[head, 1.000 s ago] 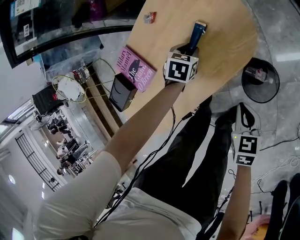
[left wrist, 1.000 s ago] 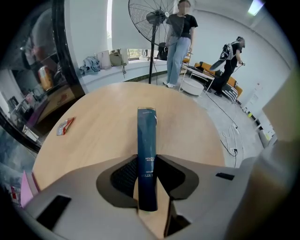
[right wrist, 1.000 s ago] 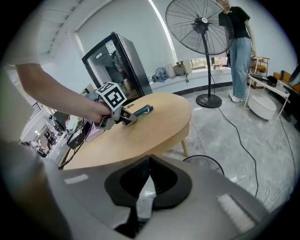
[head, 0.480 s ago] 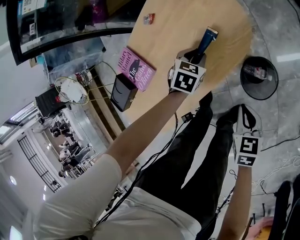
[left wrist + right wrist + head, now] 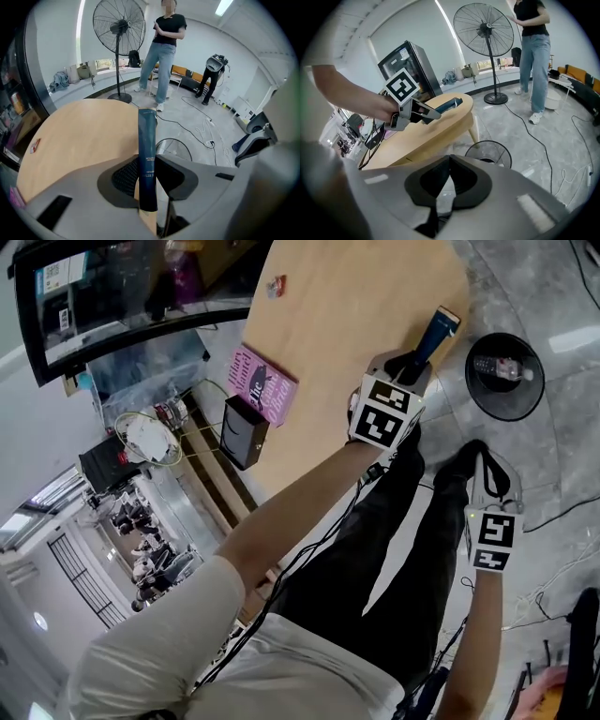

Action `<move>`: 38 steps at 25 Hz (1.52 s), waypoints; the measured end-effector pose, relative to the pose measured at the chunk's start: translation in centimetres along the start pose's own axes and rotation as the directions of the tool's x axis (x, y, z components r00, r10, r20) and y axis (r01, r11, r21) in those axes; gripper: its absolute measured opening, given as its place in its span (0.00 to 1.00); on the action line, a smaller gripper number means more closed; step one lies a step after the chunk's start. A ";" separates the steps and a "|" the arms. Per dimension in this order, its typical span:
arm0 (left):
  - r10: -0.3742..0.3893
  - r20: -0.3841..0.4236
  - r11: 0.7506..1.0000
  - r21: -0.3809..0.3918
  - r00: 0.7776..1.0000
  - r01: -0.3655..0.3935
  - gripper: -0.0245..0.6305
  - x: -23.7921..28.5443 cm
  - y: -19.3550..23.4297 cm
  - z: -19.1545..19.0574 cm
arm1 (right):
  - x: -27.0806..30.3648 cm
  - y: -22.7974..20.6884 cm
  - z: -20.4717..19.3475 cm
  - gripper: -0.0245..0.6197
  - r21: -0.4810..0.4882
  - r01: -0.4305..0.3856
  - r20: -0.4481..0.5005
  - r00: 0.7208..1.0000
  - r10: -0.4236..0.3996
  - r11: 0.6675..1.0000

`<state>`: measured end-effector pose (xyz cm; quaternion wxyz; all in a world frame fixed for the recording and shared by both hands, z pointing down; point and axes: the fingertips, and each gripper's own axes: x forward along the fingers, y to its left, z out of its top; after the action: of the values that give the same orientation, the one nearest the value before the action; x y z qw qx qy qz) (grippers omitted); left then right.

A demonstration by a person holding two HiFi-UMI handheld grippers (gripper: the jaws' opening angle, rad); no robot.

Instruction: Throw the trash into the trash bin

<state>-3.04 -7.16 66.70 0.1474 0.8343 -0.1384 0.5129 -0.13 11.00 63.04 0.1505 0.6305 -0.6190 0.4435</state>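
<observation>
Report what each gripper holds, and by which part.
Left gripper clamps the dark blue packet near one end; right gripper is shut on nothing.

Dark blue packet (image 5: 435,335), black bin (image 5: 487,401), pink book (image 5: 264,386), tan wooden table (image 5: 347,324)

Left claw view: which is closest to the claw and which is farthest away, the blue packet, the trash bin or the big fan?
1. Blue packet: pinched in the left claw, right in the middle.
2. Trash bin: low down, just beyond the packet, slightly to the right.
3. Big fan: far back, at the upper left.
</observation>
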 end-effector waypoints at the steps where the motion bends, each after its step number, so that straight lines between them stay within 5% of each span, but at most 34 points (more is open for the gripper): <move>1: -0.016 0.004 1.000 0.002 1.000 0.016 0.20 0.2 -1.0 0.1 | -0.2 -0.3 -0.3 0.05 0.008 0.007 0.003 1.000 -0.007 1.000; 20: -0.135 -0.120 0.988 0.063 0.984 0.143 0.20 7.5 -12.4 -2.4 | -2.7 -7.7 -5.8 0.05 0.148 0.107 0.024 0.994 -0.111 0.983; 33: -0.156 -0.361 0.986 -0.002 0.920 0.166 0.22 16.2 -15.0 -9.2 | -2.0 -11.1 -9.9 0.05 0.234 0.127 0.017 0.991 -0.135 0.964; 38: -0.156 -0.330 0.987 -0.008 0.931 0.163 0.29 16.8 -15.5 -8.0 | -2.3 -11.2 -9.7 0.05 0.246 0.124 0.028 0.990 -0.135 0.961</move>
<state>3.62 8.81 83.60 0.2015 0.7468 -0.0386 0.6326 6.88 21.80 70.83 0.0868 0.6931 -0.5205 0.4911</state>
